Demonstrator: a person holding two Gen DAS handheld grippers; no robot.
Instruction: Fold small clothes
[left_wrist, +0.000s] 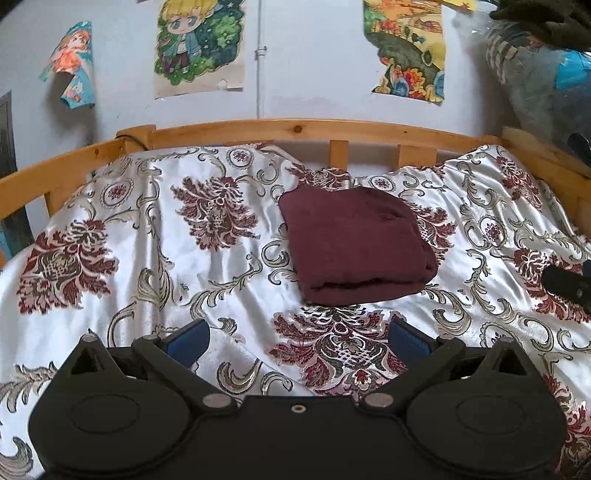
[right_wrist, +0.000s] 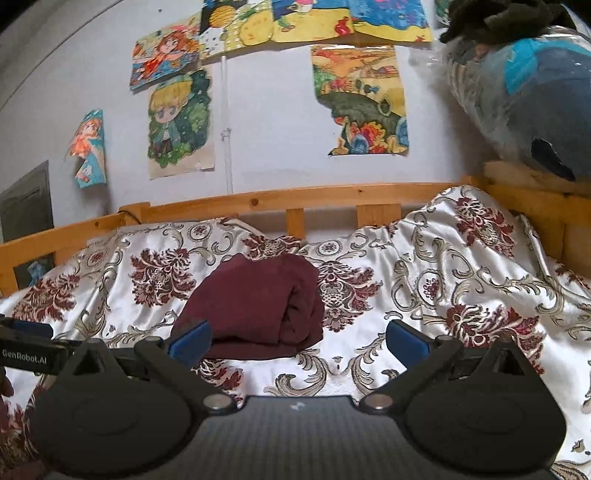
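Note:
A maroon garment (left_wrist: 356, 243) lies folded into a compact rectangle on the floral bedspread (left_wrist: 147, 258), a little right of centre. My left gripper (left_wrist: 297, 338) is open and empty, held above the bedspread in front of the garment. In the right wrist view the same folded garment (right_wrist: 258, 310) lies ahead and left of centre. My right gripper (right_wrist: 297, 339) is open and empty, its left fingertip (right_wrist: 190, 341) overlapping the garment's near edge in view. The left gripper's body (right_wrist: 26, 349) shows at the left edge; the right gripper's tip (left_wrist: 569, 282) shows at the right edge.
A wooden bed rail (left_wrist: 295, 129) runs along the far side and left. Posters (left_wrist: 201, 44) hang on the wall behind. A bagged bundle of blue fabric (right_wrist: 524, 92) sits on the bed frame at the right.

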